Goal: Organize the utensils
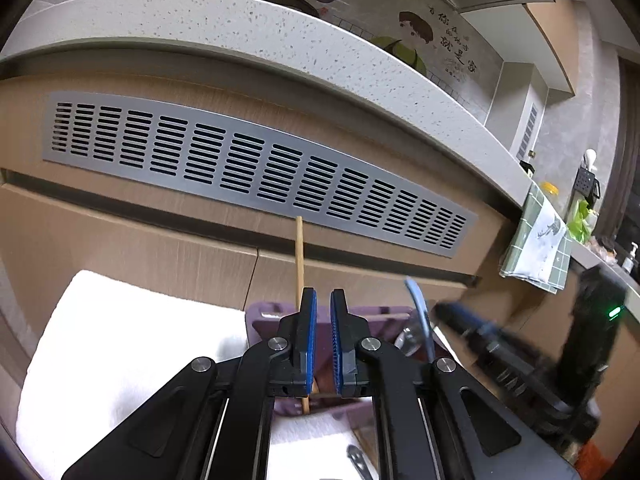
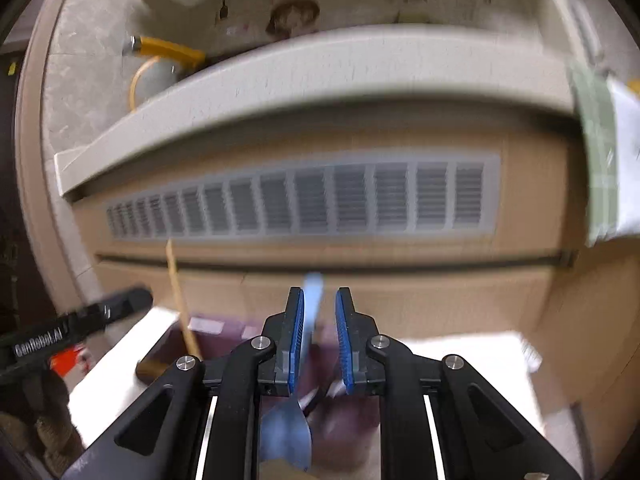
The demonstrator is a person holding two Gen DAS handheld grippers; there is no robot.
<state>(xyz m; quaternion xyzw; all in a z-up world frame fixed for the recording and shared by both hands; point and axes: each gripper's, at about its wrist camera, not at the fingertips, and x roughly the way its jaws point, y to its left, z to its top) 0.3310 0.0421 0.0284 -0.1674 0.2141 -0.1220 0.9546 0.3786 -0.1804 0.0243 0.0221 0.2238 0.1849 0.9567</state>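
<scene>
A purple utensil holder (image 1: 276, 322) stands on a white cloth (image 1: 120, 344) in front of the cabinet. A wooden chopstick (image 1: 299, 264) stands upright in it, just left of my left gripper (image 1: 323, 300), whose jaws are slightly apart with nothing between them. A blue spoon (image 1: 420, 312) also stands in the holder at the right. In the blurred right wrist view, the blue spoon (image 2: 310, 308) stands between the fingers of my right gripper (image 2: 320, 300), close to the left pad; the jaws are apart. The chopstick (image 2: 178, 292) is to the left there.
A speckled countertop edge (image 1: 320, 56) overhangs a grey vent grille (image 1: 256, 168) on the beige cabinet front. A green checked towel (image 1: 540, 248) hangs at the right. A metal utensil (image 1: 358, 462) lies on the cloth near the bottom edge.
</scene>
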